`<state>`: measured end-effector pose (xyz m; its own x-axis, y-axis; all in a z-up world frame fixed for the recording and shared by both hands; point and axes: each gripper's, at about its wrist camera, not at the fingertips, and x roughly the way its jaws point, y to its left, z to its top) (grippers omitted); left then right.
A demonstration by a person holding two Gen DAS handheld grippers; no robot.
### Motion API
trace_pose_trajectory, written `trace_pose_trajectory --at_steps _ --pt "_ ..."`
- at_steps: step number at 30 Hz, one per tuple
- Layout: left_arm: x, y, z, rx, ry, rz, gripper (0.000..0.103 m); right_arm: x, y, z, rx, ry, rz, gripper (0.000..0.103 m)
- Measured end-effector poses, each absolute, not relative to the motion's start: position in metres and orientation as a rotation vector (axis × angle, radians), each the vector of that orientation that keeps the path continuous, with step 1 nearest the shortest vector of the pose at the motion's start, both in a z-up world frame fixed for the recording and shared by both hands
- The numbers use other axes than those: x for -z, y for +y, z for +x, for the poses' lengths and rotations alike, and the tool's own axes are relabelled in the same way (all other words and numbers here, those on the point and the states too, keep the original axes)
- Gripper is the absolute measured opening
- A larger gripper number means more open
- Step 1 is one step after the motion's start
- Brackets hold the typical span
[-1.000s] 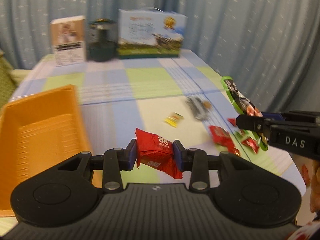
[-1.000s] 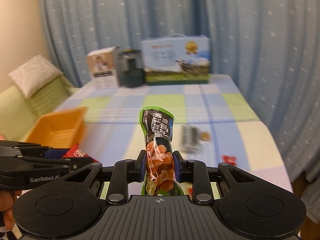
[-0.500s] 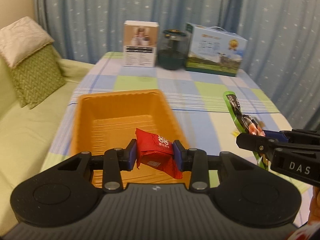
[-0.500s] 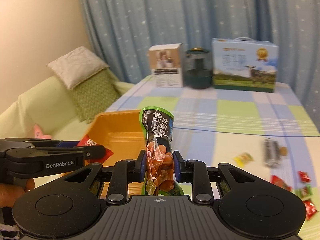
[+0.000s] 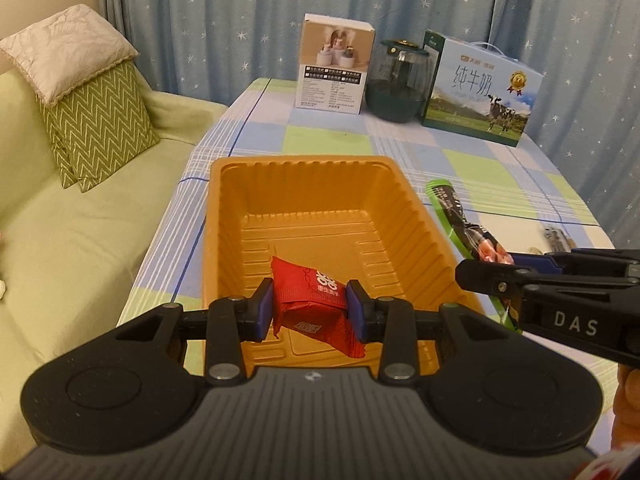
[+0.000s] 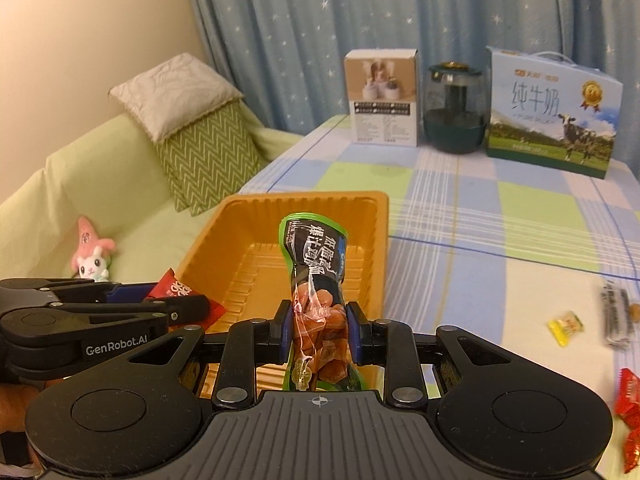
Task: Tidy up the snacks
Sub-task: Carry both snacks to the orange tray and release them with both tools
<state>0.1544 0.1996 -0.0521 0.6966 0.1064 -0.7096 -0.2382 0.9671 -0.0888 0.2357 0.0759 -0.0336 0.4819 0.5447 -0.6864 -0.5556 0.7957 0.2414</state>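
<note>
Left wrist view, left gripper (image 5: 310,306) pinching red packet (image 5: 310,298) above orange tray (image 5: 224,216)

The tray (image 5: 308,184) sits on the table's (image 5: 500,176) left side (sofa (image 5: 80,232) beyond), boxes (image 5: 334,70) behind.

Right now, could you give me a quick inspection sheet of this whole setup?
Surface: checked tablecloth.
Job's things: orange tray, nothing lying in it; loose snacks on the cloth, including a yellow candy.
Clutter: white box, dark jar, milk carton at the far edge.
Grippers: left hand-held gripper shut on a red packet above the tray; right hand-held gripper shut on a green sausage pack.
Cables: nothing seen.
Surroundings: green sofa, cushions, plush toy, starry curtain.
</note>
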Motion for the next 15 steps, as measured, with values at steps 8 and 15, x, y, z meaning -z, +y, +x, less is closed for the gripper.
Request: trace_pose_trajectory --at_steps 8,15 --pt "0.065 0.208 0.161 -0.181 0.786 -0.197 0.035 0.049 0.085 0.246 -0.664 0.854 -0.012 0.028" --pt "0.07 0.212 0.164 -0.189 0.789 -0.184 0.048 0.055 0.088 0.25 -0.664 0.865 -0.012 0.028"
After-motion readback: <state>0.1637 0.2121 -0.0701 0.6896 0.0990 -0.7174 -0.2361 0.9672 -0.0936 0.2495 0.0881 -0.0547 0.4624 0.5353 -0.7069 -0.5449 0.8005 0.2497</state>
